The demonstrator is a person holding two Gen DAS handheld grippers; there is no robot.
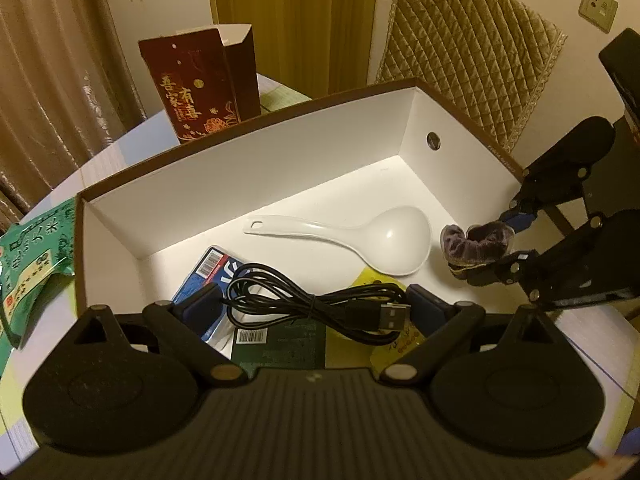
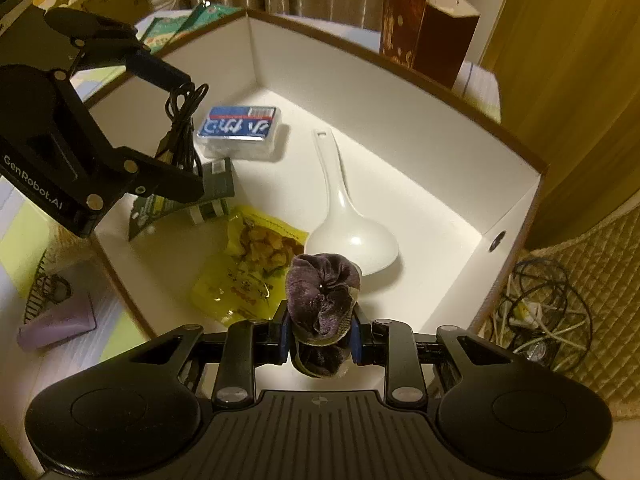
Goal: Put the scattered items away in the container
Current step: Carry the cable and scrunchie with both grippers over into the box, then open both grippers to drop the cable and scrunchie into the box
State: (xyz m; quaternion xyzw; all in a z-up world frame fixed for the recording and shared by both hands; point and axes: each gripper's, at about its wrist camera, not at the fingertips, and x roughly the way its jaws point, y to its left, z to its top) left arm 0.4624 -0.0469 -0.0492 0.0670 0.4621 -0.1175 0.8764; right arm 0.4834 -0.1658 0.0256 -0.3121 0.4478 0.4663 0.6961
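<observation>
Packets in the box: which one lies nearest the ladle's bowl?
The yellow snack packet, its corner almost at the white ladle bowl. The blue packet sits up by the handle end; the dark green packet lies further left.

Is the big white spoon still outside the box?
No, the white spoon lies on the floor of the open box, beside the yellow snack packet.

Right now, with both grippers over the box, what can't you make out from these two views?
- Dark green packet: left wrist view, mostly under the black USB cable; small print unreadable.
- Yellow snack bag: left wrist view shows only scraps behind the cable and the left gripper.
- Purple velvet scrunchie: right wrist view, its lower part sits between the right gripper fingers.
- Green packet outside the box: cut by the left edge.
</observation>
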